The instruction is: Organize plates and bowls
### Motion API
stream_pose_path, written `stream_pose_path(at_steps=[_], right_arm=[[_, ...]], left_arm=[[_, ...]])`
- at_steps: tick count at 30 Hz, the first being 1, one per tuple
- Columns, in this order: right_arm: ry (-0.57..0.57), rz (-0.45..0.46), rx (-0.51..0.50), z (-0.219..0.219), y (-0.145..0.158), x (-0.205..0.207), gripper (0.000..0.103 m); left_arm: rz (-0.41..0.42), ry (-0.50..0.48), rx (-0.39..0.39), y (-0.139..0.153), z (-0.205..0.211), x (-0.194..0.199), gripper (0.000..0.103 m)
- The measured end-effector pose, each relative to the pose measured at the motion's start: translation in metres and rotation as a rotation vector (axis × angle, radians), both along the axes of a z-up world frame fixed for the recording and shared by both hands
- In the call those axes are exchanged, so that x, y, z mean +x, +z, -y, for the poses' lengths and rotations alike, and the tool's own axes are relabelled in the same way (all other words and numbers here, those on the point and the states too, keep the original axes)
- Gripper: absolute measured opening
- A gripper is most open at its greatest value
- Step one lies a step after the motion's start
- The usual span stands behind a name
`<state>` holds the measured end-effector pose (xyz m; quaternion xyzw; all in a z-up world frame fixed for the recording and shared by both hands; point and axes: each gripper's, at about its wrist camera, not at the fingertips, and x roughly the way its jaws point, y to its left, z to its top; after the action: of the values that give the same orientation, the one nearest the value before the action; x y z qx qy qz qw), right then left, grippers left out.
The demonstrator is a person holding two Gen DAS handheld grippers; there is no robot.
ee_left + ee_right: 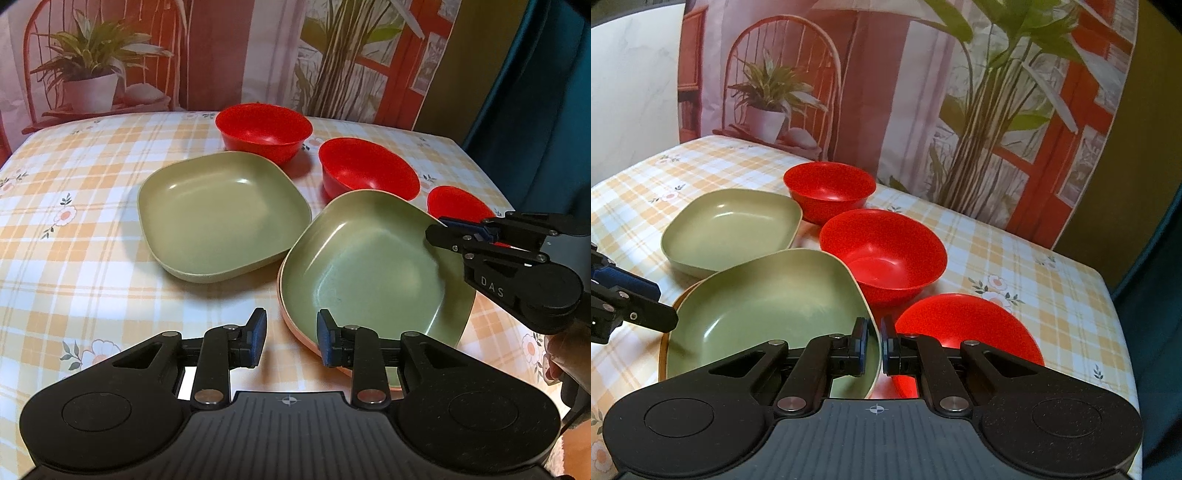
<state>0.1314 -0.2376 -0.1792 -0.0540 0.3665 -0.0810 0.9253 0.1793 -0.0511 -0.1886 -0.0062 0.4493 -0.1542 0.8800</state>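
**Desk:** How far along?

**Photographer:** Barely. The right gripper [874,345] has its jaws pinched on the rim of the near green plate [768,306], which rests on an orange plate [295,323]. The far green plate [221,214] and three red bowls [882,251] lie loose on the table [92,258].

**Desk:** And the left gripper [291,338]?

**Photographer:** Wide open, empty (bowls crowd the plate's right edge).
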Motion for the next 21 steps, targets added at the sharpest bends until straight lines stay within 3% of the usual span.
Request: stream_pose_path(at_steps=[11,21], right_arm=[[0.002,-0.026,0.018,-0.008,-0.009,0.001,0.009],[-0.02,-0.041,0.043,-0.007,-0.013,0.002,0.011]], left_arm=[[-0.039,0.027,-0.005,-0.006,-0.006,0.001,0.031],[-0.102,0.022,-0.06,-0.015,-0.005,-0.001,0.031]])
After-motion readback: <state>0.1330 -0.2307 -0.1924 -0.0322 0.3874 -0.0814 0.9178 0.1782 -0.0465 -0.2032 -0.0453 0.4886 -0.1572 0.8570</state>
